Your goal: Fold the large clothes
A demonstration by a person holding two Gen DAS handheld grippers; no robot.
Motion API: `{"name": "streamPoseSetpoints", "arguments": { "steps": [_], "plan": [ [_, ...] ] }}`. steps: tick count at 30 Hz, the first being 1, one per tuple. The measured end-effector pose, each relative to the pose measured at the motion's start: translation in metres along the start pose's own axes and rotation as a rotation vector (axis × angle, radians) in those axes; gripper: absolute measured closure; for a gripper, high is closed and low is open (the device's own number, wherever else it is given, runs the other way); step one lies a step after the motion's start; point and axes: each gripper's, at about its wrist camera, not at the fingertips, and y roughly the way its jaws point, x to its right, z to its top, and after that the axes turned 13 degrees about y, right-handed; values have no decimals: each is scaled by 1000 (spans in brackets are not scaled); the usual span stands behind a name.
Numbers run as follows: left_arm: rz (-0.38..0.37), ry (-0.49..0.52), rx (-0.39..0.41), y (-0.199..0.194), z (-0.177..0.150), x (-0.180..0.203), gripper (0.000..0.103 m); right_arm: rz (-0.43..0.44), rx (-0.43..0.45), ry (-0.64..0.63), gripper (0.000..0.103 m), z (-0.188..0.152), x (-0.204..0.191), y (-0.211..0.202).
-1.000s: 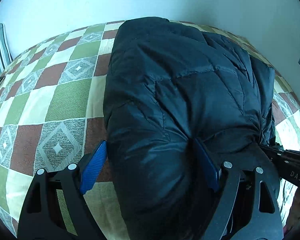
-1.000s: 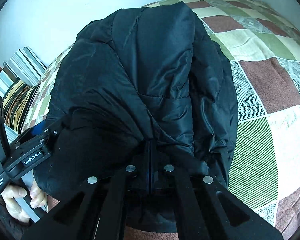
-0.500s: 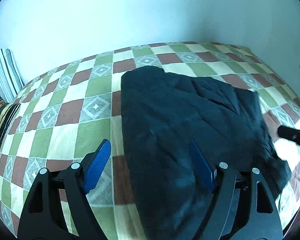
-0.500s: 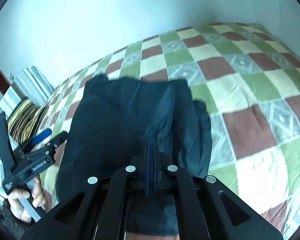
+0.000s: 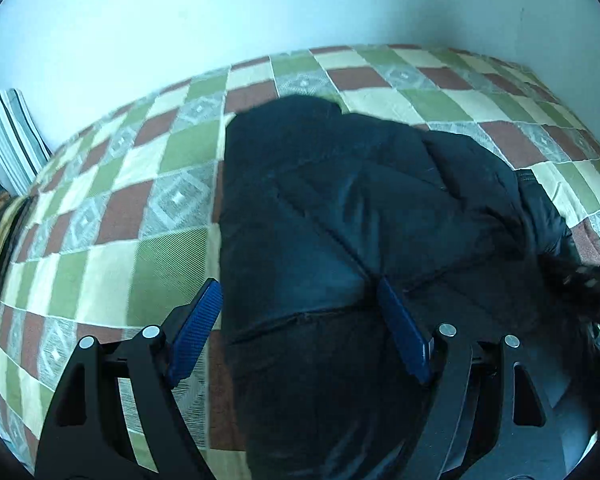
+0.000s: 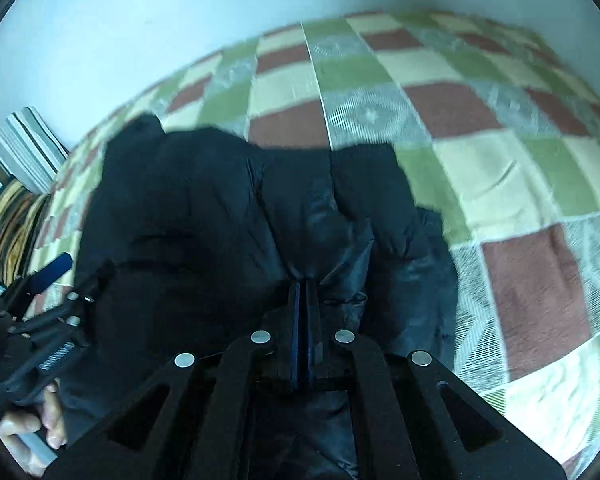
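Note:
A black puffer jacket (image 5: pixel 360 220) lies bunched on a checkered bedspread (image 5: pixel 112 208). My left gripper (image 5: pixel 300 300) is open, its blue pads (image 5: pixel 196 328) spread across the jacket's near left edge; the fabric fills the gap between them. In the right wrist view the jacket (image 6: pixel 204 220) shows again. My right gripper (image 6: pixel 304 284) is shut on a fold of the jacket at its near edge. The left gripper (image 6: pixel 48 276) and the hand holding it show at the left of that view.
The bedspread (image 6: pixel 500 160) reaches back to a pale wall. Striped pillows (image 5: pixel 8 144) lie at the far left, also seen in the right wrist view (image 6: pixel 16 184). Bare bedspread lies left and right of the jacket.
Both grippers pulled back from the jacket, then moved in toward it again. The right gripper stayed shut on the fold; the left stayed open.

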Motion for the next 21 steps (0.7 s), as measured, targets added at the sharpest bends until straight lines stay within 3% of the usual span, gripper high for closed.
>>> {"name": "streamPoseSetpoints", "arguments": {
  "steps": [9,18,21],
  "plan": [
    [23,-9,-7,20,-7,7,23,13,37,21,103,-10,10,22],
    [8,-1,45,-4,-7,0,23,32,106,25,100,-18,8,-7],
    [14,-3,63,-14,-10,-1,23,44,122,36,92,-23,8,-23]
  ]
}}
